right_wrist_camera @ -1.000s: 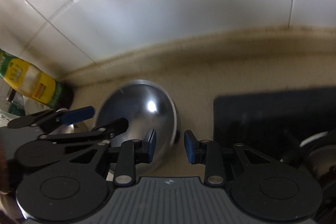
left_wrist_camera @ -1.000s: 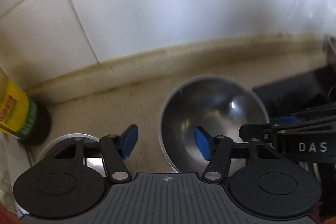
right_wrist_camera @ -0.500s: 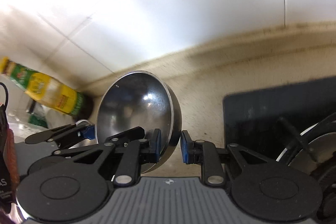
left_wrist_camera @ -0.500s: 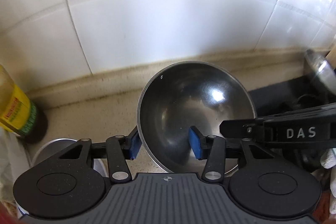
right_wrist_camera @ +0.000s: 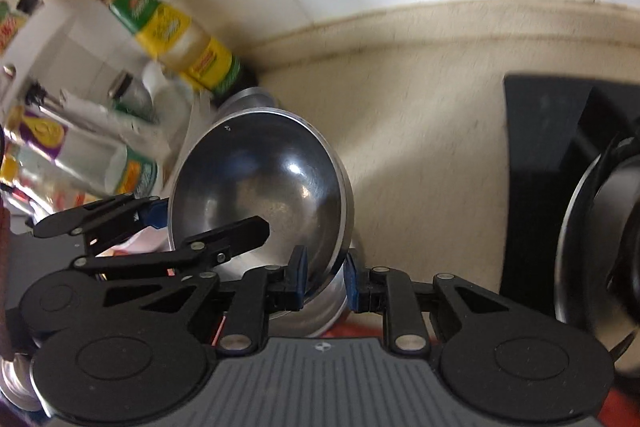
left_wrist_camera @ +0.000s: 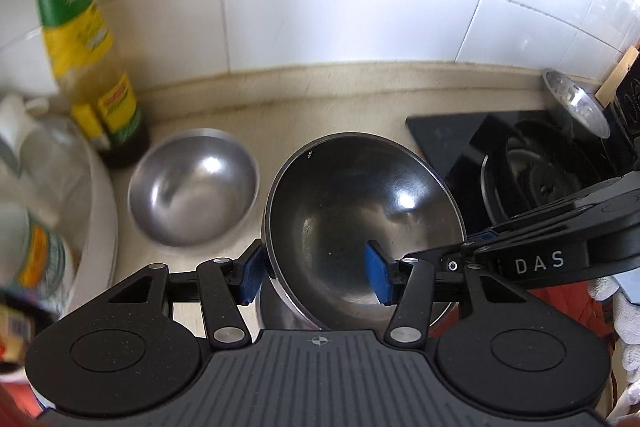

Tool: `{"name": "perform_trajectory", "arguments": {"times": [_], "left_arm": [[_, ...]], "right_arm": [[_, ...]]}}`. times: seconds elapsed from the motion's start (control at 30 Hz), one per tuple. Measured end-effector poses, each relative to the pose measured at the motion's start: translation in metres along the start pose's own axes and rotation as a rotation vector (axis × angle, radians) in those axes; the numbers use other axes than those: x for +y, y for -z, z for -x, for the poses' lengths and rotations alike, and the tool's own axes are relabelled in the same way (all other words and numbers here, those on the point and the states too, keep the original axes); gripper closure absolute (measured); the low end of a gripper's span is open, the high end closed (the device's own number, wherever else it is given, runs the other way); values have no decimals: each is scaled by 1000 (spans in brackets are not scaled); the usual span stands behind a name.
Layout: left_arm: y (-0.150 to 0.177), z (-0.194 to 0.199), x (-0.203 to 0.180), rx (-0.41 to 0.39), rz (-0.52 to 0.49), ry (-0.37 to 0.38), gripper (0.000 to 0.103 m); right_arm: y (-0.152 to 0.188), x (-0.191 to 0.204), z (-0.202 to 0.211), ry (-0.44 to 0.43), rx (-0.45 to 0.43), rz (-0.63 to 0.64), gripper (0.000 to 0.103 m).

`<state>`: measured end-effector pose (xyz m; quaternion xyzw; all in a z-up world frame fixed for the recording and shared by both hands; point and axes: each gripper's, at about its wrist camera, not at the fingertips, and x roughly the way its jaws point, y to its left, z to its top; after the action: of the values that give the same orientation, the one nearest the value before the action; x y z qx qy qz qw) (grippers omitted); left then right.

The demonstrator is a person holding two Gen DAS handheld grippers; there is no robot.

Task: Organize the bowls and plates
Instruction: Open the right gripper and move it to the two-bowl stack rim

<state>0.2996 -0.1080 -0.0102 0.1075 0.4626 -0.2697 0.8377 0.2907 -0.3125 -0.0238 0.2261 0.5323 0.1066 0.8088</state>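
A large steel bowl [left_wrist_camera: 360, 211] is held up off the beige counter, tilted. My left gripper [left_wrist_camera: 314, 277] is shut on its left rim, one blue pad outside and one inside. My right gripper [right_wrist_camera: 325, 277] is shut on the same bowl [right_wrist_camera: 256, 195] at its right rim. The right gripper's arm shows in the left wrist view [left_wrist_camera: 540, 247]. A second, smaller steel bowl [left_wrist_camera: 192, 187] sits on the counter to the left, apart from both grippers.
A green and yellow sauce bottle [left_wrist_camera: 92, 55] stands behind the small bowl by the tiled wall. A white tub [left_wrist_camera: 100, 211] with jars is at the left. A black stove [left_wrist_camera: 520, 155] with a pan is at the right. A steel ladle [left_wrist_camera: 576, 103] leans behind it.
Both grippers closed on the large bowl's rim and lifted it off the counter, pulling back from the wall. The small bowl and the bottles came into view.
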Motion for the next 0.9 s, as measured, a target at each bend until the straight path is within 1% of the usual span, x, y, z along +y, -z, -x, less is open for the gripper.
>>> {"name": "perform_trajectory", "arguments": {"times": [0.03,0.07,0.1,0.13,0.17,0.2,0.23,0.33,0.4,0.47,0.57,0.7,0.83,0.9], "left_arm": [[3,-1,2,4,3,-8,43],[6,0,6,3,5,-38,39],[8,4,8,-11,-3,-80,36],[11,13,12,-42,-10,-114,29],[12,22,16,-73,-7,-139,21],[13,31,22,-100,5,-153,19],[14,39,28,-127,27,-152,18],[15,47,37,-165,65,-141,18],[17,43,41,-154,88,-134,18],[18,33,46,-126,119,-124,19],[20,19,58,-95,196,-124,22],[21,7,75,-106,321,-138,22],[14,-1,83,-140,403,-186,22],[11,-9,87,-134,433,-206,22]], "right_arm": [[1,7,-6,44,5,52,79],[2,11,-6,120,-15,84,76],[3,14,-3,187,-36,103,70],[4,15,2,210,-48,129,63],[3,18,9,210,-56,152,62],[3,19,17,206,-77,156,62],[2,18,23,206,-97,157,62],[-3,22,27,197,-130,152,61],[-8,30,21,180,-139,162,61],[-13,39,12,171,-149,189,61],[-26,52,-7,159,-151,212,61],[-43,64,-29,134,-129,239,61],[-60,75,-51,129,-111,277,61],[-67,79,-64,117,-92,287,61]]}}
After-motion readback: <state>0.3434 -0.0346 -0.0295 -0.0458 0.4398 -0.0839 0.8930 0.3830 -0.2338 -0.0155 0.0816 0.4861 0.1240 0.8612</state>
